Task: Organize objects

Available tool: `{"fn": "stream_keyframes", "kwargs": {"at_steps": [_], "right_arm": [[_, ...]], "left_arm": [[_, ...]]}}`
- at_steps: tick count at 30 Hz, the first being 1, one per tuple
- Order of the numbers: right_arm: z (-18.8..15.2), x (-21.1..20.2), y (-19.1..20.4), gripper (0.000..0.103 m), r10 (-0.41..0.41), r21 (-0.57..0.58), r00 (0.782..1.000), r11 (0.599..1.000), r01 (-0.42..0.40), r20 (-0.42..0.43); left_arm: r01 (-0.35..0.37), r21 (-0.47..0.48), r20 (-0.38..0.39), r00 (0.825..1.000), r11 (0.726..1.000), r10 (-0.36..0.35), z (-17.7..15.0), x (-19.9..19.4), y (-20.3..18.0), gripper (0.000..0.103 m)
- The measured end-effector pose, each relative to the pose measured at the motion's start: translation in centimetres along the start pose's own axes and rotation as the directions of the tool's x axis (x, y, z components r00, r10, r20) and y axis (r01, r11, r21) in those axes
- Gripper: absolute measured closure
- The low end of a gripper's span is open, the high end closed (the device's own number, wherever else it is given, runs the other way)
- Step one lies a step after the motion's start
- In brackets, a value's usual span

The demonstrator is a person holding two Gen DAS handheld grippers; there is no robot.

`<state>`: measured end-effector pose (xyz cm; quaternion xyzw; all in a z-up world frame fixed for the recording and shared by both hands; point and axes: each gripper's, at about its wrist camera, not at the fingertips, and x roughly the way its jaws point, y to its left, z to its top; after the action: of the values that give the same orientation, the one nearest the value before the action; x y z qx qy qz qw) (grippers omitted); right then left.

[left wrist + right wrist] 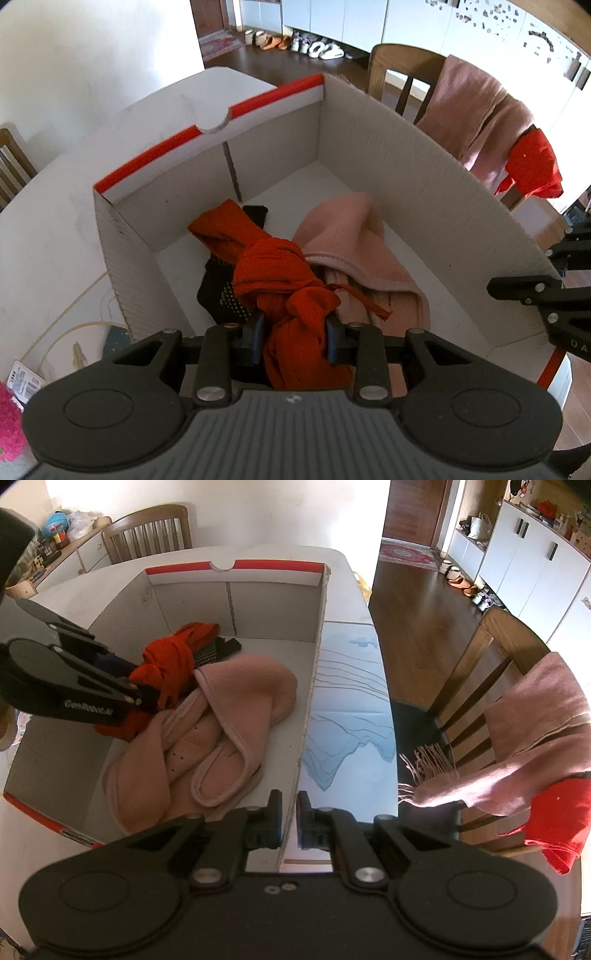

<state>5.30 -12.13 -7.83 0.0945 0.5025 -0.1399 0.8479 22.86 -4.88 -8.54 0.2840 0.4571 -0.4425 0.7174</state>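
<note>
**A:** How far along are you with the tidying?

**B:** Partway, I think. My left gripper (295, 334) is closed on the crumpled orange-red cloth (275, 269), and the cloth hangs down inside the big white cardboard box with the red rim (406, 155). Most of it is already touching the things in the box

**A:** What else is in there?

**B:** A soft pink fleece garment (229, 716) lies in the middle of the box floor. A small black piece of cloth with white dots (207, 653) sits behind the orange one, half hidden. So those look put away

**A:** And your other gripper?

**B:** My right gripper (289, 821) is holding the near wall of the box, I think. Its jaws are nearly together, with the thin card edge between them. I guess it keeps the box steady on the white worktop (343, 594)

**A:** What is left to do?

**B:** I need to let go of the orange cloth so it stays in the box. Then I see a pink scarf with a fringe (532, 738) draped over the wooden chair (476, 664) beside the worktop, and a bright red cloth (557, 819) hanging with it. Those two are still outside the box, so I think they come next
</note>
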Motion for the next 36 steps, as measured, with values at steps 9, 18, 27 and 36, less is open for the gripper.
{"fn": "stream_keyframes", "kwargs": {"at_steps": [9, 18, 27, 36], "right_arm": [[0.0, 0.0, 0.0, 0.096, 0.001, 0.002, 1.000, 1.000, -0.001, -0.001], [0.0, 0.0, -0.1, 0.096, 0.000, 0.010, 1.000, 1.000, 0.000, -0.004], [0.1, -0.1, 0.0, 0.097, -0.009, 0.010, 1.000, 1.000, 0.009, -0.003], [0.1, -0.1, 0.3, 0.098, -0.025, 0.009, 1.000, 1.000, 0.025, -0.004]], "left_arm": [[0.011, -0.020, 0.005, 1.000, 1.000, -0.011, -0.1, -0.2, 0.1, 0.050], [0.043, -0.053, 0.041, 0.998, 0.998, -0.041, -0.2, -1.6, 0.3, 0.041], [0.075, -0.091, 0.092, 0.994, 0.993, -0.066, -1.0, -4.4, 0.9, 0.041], [0.099, -0.116, 0.159, 0.984, 0.988, -0.080, -2.2, -7.8, 1.5, 0.041]]}}
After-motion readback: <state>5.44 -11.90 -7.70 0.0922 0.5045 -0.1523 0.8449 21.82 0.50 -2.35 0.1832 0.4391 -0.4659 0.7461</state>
